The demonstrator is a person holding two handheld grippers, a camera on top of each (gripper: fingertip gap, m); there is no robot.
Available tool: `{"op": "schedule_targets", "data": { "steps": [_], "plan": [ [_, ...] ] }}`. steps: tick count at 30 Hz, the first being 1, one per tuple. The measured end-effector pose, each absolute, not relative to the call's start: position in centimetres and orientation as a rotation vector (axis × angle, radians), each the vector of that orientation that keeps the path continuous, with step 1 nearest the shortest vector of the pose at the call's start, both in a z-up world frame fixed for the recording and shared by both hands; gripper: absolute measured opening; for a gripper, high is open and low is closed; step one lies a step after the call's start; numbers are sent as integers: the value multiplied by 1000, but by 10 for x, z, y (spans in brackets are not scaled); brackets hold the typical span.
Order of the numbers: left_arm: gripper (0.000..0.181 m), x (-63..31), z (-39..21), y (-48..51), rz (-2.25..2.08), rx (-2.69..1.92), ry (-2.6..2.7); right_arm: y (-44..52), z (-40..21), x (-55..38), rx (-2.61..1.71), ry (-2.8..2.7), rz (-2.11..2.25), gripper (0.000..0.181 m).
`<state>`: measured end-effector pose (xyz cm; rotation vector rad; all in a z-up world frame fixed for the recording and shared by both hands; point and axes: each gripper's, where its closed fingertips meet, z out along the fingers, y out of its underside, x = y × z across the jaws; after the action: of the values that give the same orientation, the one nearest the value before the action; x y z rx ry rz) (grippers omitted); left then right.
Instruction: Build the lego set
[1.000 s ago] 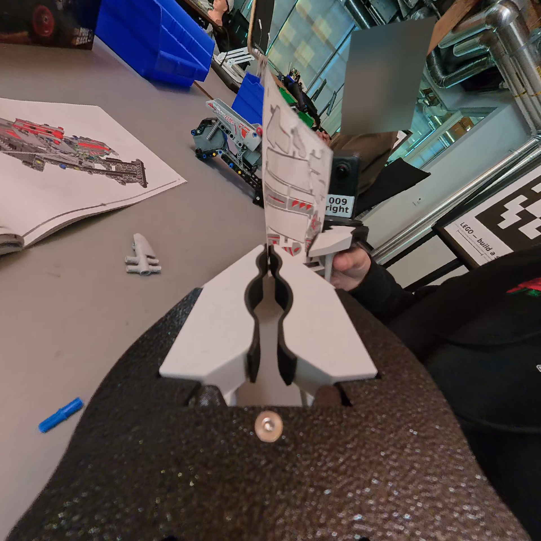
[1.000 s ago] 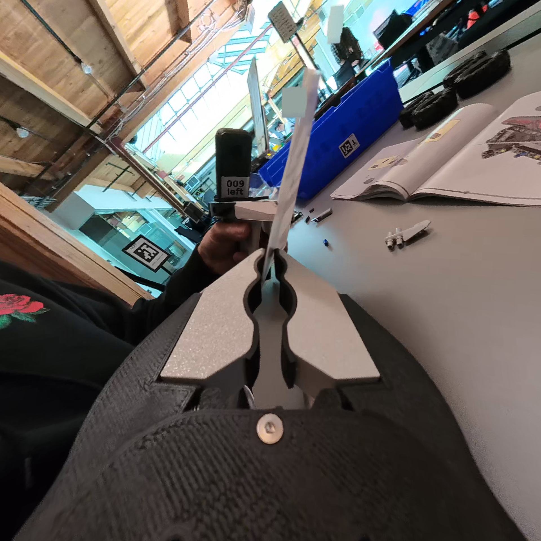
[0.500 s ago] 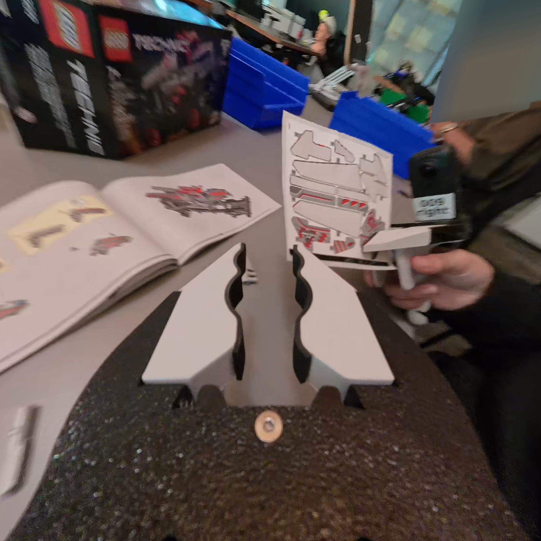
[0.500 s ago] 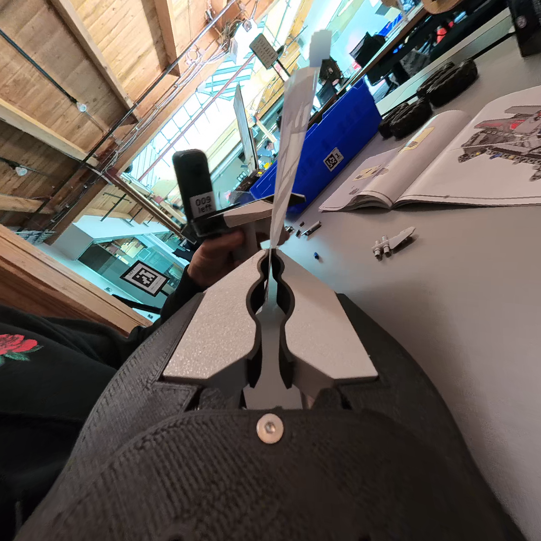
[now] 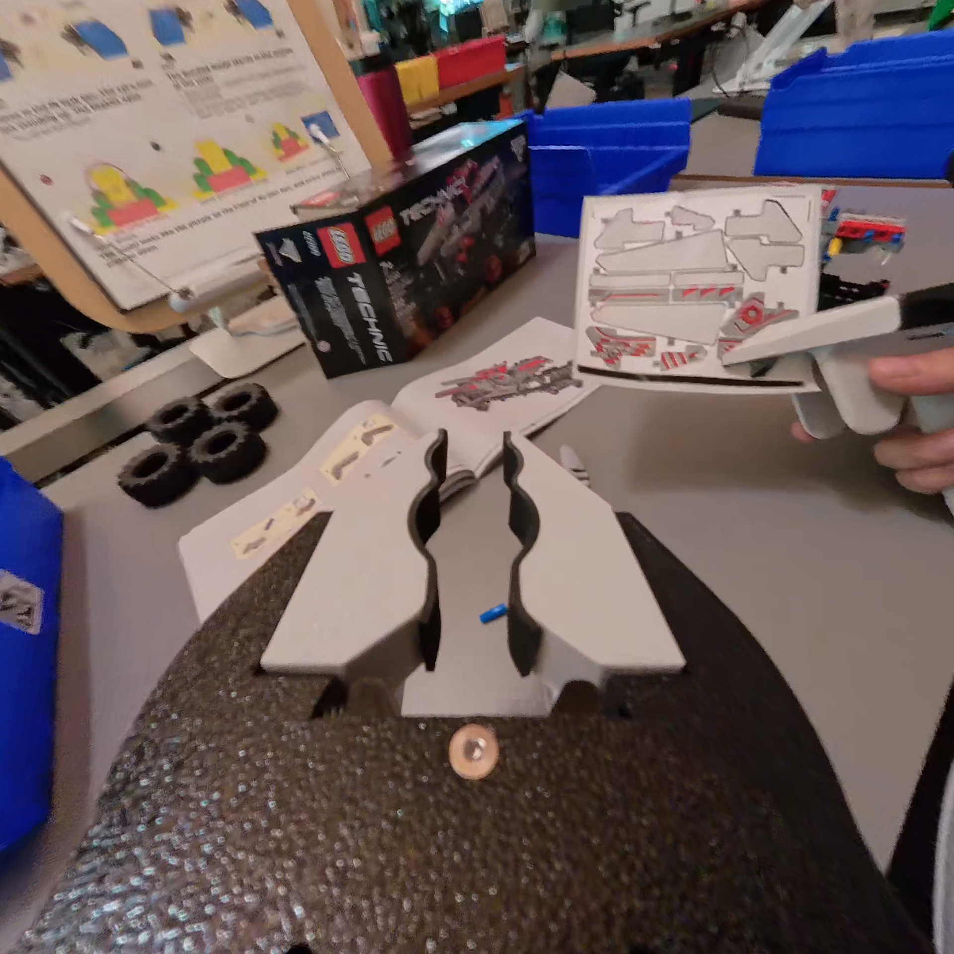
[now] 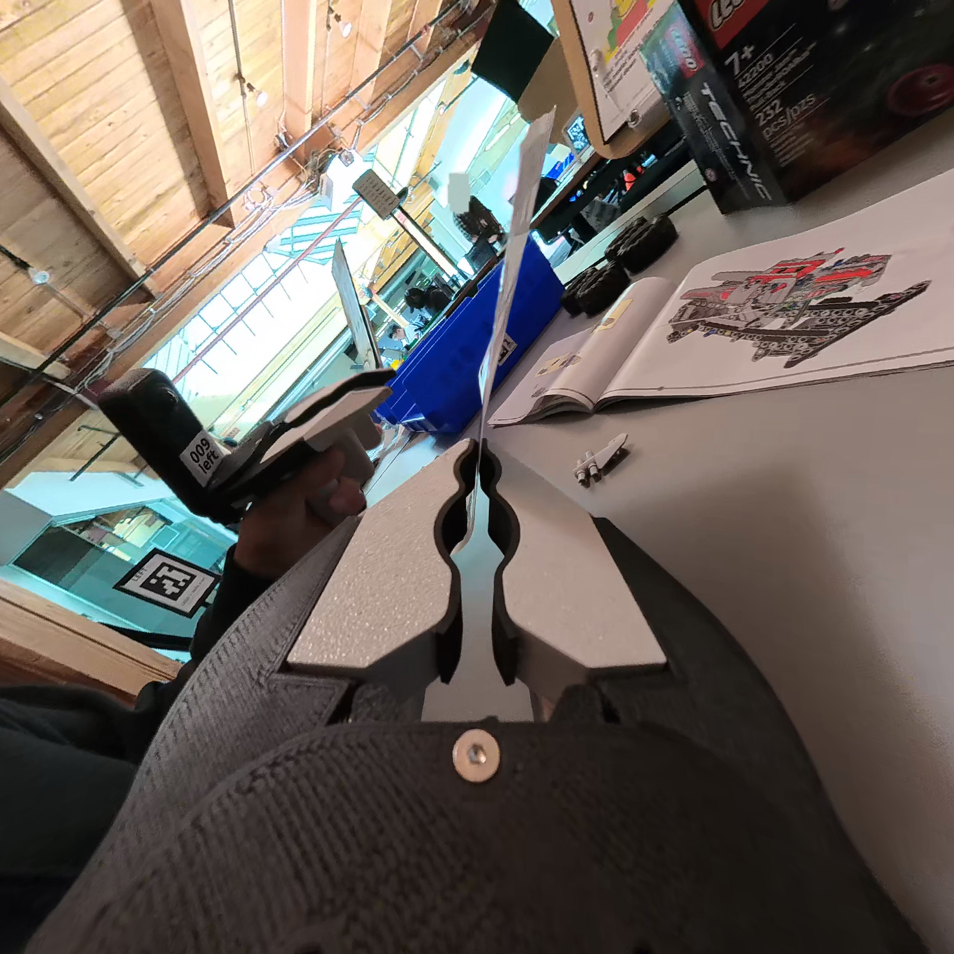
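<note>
My right gripper is shut on the lower edge of a white sticker sheet, which stands edge-on above its tips. In the left wrist view the sheet shows its grey and red stickers, held by the right gripper at the right. My left gripper is open and empty, low over the table, apart from the sheet; it also shows in the right wrist view. A small blue pin lies on the table between its fingers. A grey Lego piece lies near the open instruction booklet.
The black Lego box stands behind the booklet. Several black tyres sit at the left. Blue bins line the back, another is at the near left. A partly built model is behind the sheet. One gripper's finger ends stand about 15 centimetres off the other's.
My left gripper let go of the sticker sheet, opened, and swung away to the left over the booklet. My right gripper kept hold of the sheet.
</note>
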<state>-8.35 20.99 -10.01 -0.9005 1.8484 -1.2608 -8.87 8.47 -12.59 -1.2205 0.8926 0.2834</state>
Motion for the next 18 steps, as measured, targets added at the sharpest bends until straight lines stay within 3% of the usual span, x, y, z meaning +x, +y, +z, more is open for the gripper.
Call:
{"op": "schedule_targets", "data": {
  "steps": [6,10,15,18],
  "plan": [
    [20,-91,-157,172,-1192,-854,2217,71,-127,-73,-1122,986,271,0],
    [42,-68,-193,153,-1025,-933,2376,72,-128,-71,-1131,995,252,0],
    [34,-55,-212,132,-953,-866,2511,73,-129,-72,-1142,990,252,0],
    [18,-53,-214,132,-918,-808,2561,72,-128,-71,-1126,992,263,0]
  ]
}}
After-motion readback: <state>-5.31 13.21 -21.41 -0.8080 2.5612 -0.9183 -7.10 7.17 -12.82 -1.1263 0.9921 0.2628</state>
